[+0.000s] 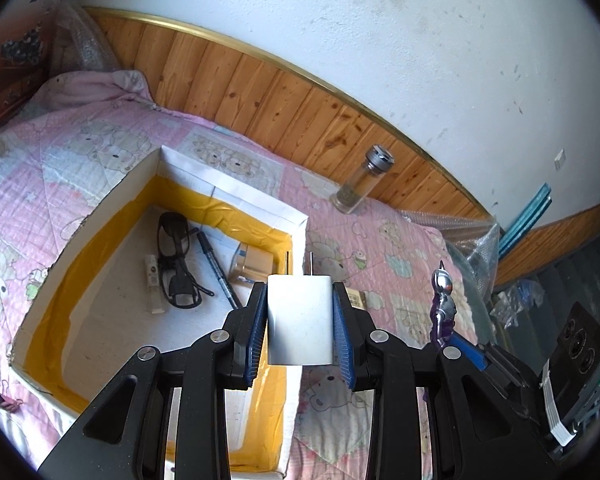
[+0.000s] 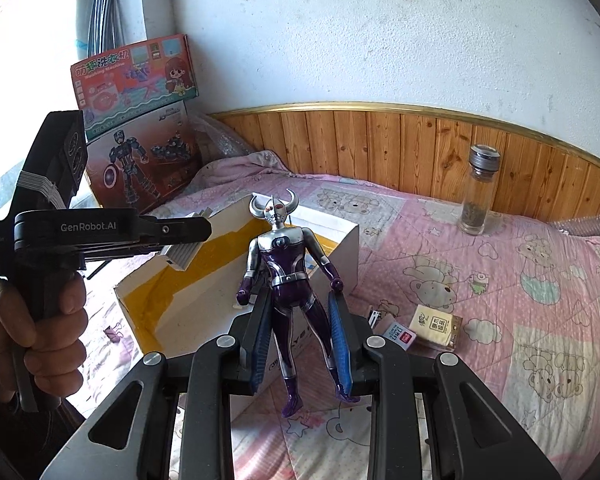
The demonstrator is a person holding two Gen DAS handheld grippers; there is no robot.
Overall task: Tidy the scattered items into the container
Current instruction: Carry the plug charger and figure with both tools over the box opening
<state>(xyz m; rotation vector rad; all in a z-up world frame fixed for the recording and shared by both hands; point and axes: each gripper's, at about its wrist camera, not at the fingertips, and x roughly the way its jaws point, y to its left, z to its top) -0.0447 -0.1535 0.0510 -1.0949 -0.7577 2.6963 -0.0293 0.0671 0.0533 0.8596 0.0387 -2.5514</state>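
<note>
My left gripper [image 1: 300, 292] is shut on a white plug adapter [image 1: 300, 320], prongs pointing away, held over the near right corner of the open white box [image 1: 236, 188] with yellow tape inside. Black glasses [image 1: 176, 256], a black pen [image 1: 218, 270], a small white tube [image 1: 153, 284] and a tan box [image 1: 256, 262] lie in the box. My right gripper [image 2: 298, 300] is shut on a purple and silver horned figure [image 2: 286, 276], upright, just right of the box [image 2: 342, 240]. The left gripper [image 2: 180, 248] shows at the left of the right wrist view, held by a hand [image 2: 40, 332].
On the pink quilt [image 2: 500, 300] lie a small tan packet [image 2: 438, 326], a white and red card [image 2: 398, 334] and a nail clipper [image 2: 374, 316]. A glass bottle [image 2: 478, 192] stands by the wooden headboard [image 2: 380, 144]. Toy cartons [image 2: 140, 120] lean at the left. A pink clip [image 1: 10, 402] lies by the box.
</note>
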